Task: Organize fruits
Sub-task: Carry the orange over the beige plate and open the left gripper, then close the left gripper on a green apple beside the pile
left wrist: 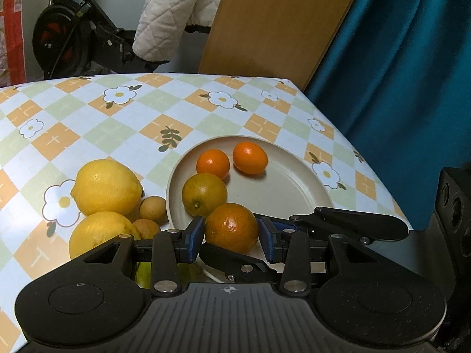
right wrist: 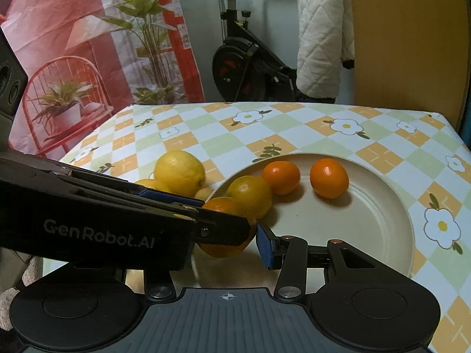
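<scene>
While a large orange point(left wrist: 231, 227) is clamped between the blue pads of the left gripper point(left wrist: 232, 235) over the near rim of the beige plate point(left wrist: 294, 188), the right gripper point(right wrist: 235, 244) is crossed beneath; its grip cannot be told.

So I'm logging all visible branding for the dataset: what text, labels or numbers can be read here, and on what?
"GenRobot.AI": on the side of the left tool, seen from the right wrist.
Print on the red banner behind the table: too blurred to read.
Nothing else legible.
</scene>
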### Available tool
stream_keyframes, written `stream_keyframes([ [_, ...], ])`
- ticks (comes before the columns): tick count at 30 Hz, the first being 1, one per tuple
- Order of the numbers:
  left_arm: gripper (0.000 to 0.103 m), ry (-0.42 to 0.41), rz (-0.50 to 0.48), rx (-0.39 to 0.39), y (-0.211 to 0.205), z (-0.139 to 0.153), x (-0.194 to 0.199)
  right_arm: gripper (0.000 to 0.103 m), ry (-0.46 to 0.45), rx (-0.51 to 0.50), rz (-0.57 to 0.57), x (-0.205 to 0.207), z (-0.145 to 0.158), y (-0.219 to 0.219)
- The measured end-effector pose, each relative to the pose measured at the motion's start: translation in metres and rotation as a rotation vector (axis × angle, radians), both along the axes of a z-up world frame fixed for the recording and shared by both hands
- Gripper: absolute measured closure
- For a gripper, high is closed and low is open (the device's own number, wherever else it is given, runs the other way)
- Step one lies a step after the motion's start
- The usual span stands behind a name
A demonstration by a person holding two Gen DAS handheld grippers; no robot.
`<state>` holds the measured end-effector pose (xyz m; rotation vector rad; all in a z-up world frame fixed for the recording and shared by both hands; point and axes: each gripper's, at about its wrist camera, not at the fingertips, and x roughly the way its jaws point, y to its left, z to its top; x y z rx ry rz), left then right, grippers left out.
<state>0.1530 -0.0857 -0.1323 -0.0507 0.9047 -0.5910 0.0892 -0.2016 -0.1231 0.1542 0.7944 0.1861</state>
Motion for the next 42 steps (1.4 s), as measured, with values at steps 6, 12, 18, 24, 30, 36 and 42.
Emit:
stream_keyframes([
  [6, 0.060, 0.010, 0.000, 0.016, -0.002, -0.006, 0.007, 0.061, 0.018, 0.008, -0.007, 0.010, -0.008, -0.003],
  [12, 0.060, 0.016, 0.002, 0.027, -0.004, -0.009, 0.009, 0.061, 0.033, 0.014, -0.013, 0.013, -0.013, -0.003],
  [18, 0.061, 0.005, 0.012, 0.035, -0.003, -0.006, 0.007, 0.060, 0.040, 0.015, -0.018, 0.013, -0.013, -0.001],
  [24, 0.061, -0.001, 0.042, 0.034, 0.006, -0.001, 0.004, 0.060, 0.033, 0.013, -0.033, 0.008, -0.009, 0.000],
  [30, 0.060, -0.018, 0.060, 0.040, 0.013, 0.008, -0.004, 0.060, 0.019, 0.008, -0.035, -0.003, -0.002, 0.004],
  [36, 0.059, -0.026, 0.085, 0.037, 0.028, 0.014, -0.014, 0.060, 0.003, -0.004, -0.033, -0.017, 0.008, 0.012],
  [42, 0.058, -0.048, 0.095, 0.039, 0.048, 0.023, -0.027, 0.060, -0.024, -0.008, -0.027, -0.032, 0.019, 0.021],
])
